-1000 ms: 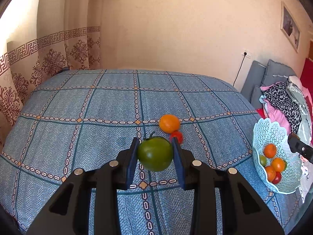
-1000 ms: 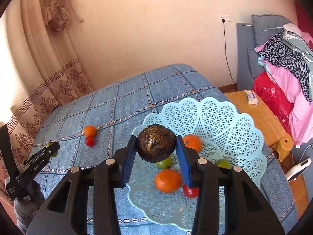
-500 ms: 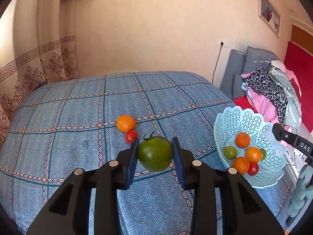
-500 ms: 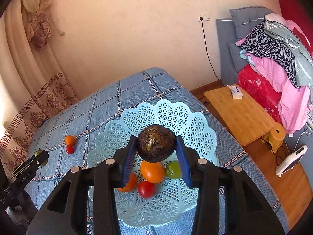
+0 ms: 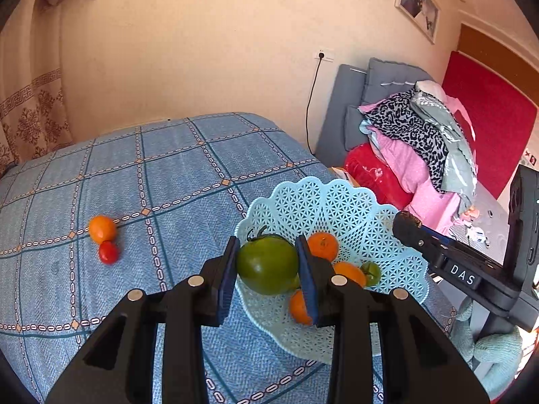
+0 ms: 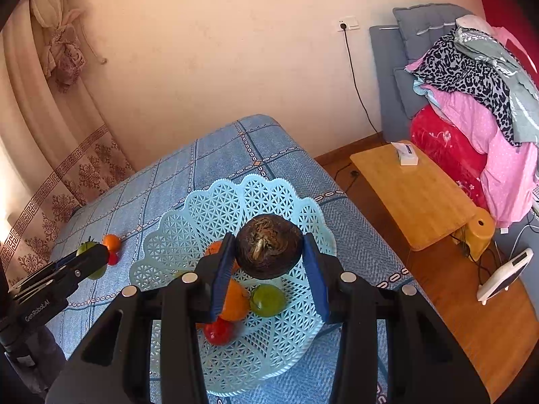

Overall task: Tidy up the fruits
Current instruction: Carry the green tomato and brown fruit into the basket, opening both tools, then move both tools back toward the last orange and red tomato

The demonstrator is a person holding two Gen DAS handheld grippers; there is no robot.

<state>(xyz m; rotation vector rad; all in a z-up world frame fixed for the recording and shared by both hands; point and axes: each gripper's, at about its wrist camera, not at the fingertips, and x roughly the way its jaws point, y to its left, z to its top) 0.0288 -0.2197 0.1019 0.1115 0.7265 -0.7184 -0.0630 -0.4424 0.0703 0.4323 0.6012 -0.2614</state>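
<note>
My left gripper (image 5: 267, 264) is shut on a green tomato (image 5: 267, 264) and holds it above the left rim of the light blue lattice basket (image 5: 337, 198). My right gripper (image 6: 268, 250) is shut on a dark brown round fruit (image 6: 268, 250) over the same basket (image 6: 215, 198). Inside the basket lie oranges (image 5: 323, 245), a small green fruit (image 6: 267, 299) and a red tomato (image 6: 219, 331). An orange (image 5: 102, 228) and a small red tomato (image 5: 108, 252) touch each other on the blue checked bedspread (image 5: 168, 175).
A low wooden table (image 6: 414, 195) with a small box stands right of the bed. A pile of clothes (image 6: 478, 101) lies on grey cushions behind it. A curtain (image 6: 50, 118) hangs at the left. A white device (image 6: 505, 274) rests on the floor.
My left gripper has carried the green tomato right, from over the bedspread to over the basket's rim. My right gripper has moved further over the basket with the brown fruit.
</note>
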